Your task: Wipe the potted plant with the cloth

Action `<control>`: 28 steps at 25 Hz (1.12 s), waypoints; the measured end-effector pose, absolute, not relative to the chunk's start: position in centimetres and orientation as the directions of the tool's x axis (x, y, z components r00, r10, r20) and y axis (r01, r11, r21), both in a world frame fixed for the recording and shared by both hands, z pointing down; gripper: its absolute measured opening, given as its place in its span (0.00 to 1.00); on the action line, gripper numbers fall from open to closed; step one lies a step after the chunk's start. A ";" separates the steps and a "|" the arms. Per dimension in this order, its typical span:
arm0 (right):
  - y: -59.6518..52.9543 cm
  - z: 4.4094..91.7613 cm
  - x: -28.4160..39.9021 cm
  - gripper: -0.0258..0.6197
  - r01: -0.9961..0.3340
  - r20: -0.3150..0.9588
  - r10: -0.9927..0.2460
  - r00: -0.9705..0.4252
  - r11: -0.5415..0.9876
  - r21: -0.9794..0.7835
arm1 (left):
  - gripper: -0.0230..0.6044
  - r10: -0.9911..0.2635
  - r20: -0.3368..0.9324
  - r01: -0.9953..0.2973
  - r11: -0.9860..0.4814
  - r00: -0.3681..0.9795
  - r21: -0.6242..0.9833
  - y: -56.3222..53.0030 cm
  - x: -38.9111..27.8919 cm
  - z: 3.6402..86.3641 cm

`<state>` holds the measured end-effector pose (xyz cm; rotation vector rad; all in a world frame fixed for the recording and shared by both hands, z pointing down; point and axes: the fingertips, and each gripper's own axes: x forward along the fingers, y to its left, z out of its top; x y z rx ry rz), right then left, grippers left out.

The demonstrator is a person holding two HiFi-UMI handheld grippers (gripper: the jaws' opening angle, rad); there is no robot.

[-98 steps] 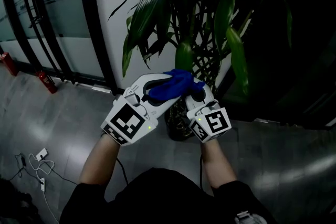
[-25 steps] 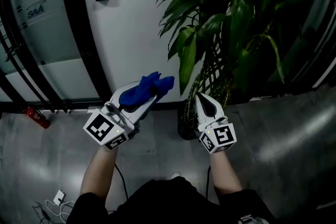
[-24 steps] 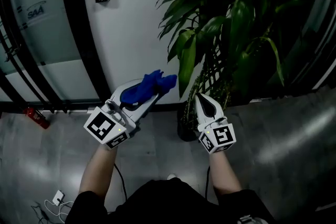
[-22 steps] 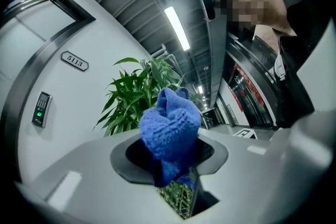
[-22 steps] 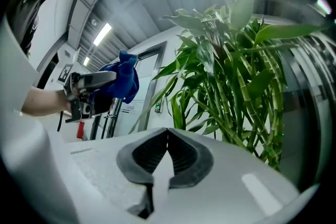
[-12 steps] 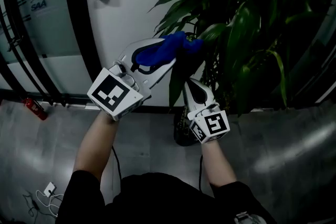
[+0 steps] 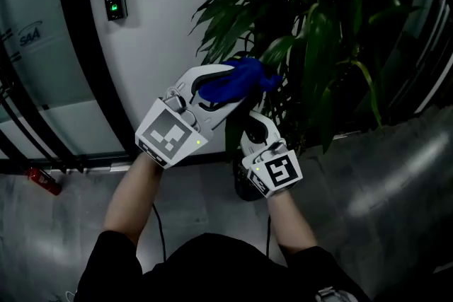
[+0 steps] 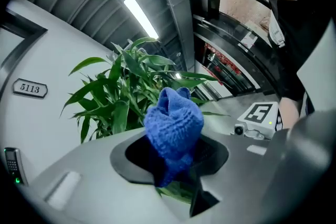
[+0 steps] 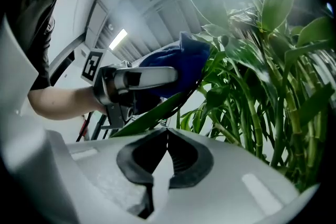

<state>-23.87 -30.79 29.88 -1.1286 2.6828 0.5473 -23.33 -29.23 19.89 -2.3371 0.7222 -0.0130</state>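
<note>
The left claw (image 7: 236, 90) is clamped on a bunched blue cloth (image 7: 241, 76), which sits at the left edge of the potted plant (image 7: 318, 25), against its leaves. The right claw (image 7: 252, 121) is closed on nothing, just below a long leaf. Leaves crowd above and to the right; the white wall (image 7: 156, 25) leaves room on the left. A second ago the cloth was lower, clear of the leaves.

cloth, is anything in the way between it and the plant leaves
Nothing visible does. The blue cloth, clamped in the left gripper, sits right at the plant's leaves; the shut right gripper is lower, beside it, not between them.
</note>
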 end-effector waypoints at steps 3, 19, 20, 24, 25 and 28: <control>-30.7 29.9 -24.1 0.04 -0.730 -0.290 -0.670 -0.683 0.625 0.276 | 0.28 -0.502 -0.132 -0.453 -0.599 0.855 -0.660 -29.0 -23.2 21.3; -29.4 30.0 -24.1 0.04 -0.760 -0.284 -0.705 -0.650 0.601 0.248 | 0.28 -0.538 -0.031 -0.430 -0.637 0.842 -0.640 -26.4 -25.8 26.1; -29.3 30.0 -24.2 0.04 -0.758 -0.284 -0.702 -0.653 0.604 0.247 | 0.28 -0.543 -0.033 -0.434 -0.633 0.839 -0.641 -26.4 -26.0 26.2; -29.2 29.9 -24.1 0.04 -0.753 -0.305 -0.691 -0.655 0.628 0.197 | 0.28 -0.522 -0.074 -0.460 -0.665 0.850 -0.589 -26.0 -26.5 26.0; -29.3 29.9 -24.0 0.04 -0.754 -0.313 -0.690 -0.652 0.634 0.173 | 0.28 -0.516 -0.083 -0.467 -0.680 0.852 -0.566 -25.9 -26.6 26.1; -29.5 30.1 -23.7 0.04 -0.752 -0.328 -0.690 -0.646 0.650 0.114 | 0.28 -0.506 -0.093 -0.477 -0.714 0.857 -0.512 -25.7 -27.0 26.7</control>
